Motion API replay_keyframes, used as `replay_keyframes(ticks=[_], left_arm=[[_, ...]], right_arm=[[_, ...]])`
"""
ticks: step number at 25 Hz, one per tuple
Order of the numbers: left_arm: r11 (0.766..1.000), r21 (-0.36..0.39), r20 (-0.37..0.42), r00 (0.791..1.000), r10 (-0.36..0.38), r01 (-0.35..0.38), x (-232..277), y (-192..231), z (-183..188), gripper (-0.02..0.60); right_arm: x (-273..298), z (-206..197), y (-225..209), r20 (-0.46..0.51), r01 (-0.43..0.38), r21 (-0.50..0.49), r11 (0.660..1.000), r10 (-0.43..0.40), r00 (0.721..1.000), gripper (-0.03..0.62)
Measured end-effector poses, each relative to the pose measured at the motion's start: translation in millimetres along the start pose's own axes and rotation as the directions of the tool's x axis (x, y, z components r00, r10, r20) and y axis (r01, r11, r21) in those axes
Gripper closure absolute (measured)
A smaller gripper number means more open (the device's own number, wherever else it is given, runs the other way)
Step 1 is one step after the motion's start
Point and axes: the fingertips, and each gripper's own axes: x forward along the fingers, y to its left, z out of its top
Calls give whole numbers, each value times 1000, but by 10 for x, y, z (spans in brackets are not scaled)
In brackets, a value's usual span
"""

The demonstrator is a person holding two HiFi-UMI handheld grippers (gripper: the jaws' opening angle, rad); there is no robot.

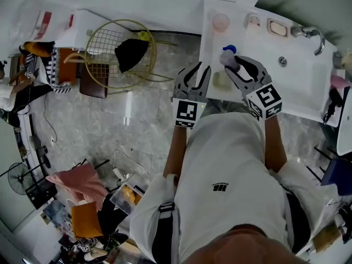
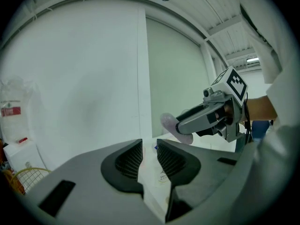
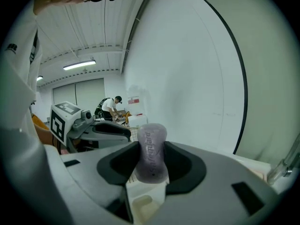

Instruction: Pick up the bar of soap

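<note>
White sink tabletop [image 1: 300, 89] seen beneath both grippers, grey marble floor [image 1: 148, 131] beside it. Bar of soap [image 3: 151, 150], pale purple, clamped upright between jaws of right gripper [image 1: 234, 64] and held clear of tabletop. Left gripper [image 2: 149, 154] held just beside, jaws narrowly apart, nothing gripped between them.

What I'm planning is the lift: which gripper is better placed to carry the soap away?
Right. The right gripper is shut on the soap; the left gripper is open and empty.
</note>
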Motion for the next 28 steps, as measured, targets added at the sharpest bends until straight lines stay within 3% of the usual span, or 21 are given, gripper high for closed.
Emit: replay_keyframes(ticks=[13,28], left_arm=[[997,51,118,991,-71,65,-18,28,549,483],[988,76,218,965,-148,135,-11,-139,925,483]], right_arm=[[-247,400,-40,110,104,-9,995,-103,989,405],[-575,527,-98,166,195,12,981,-194,967,405]])
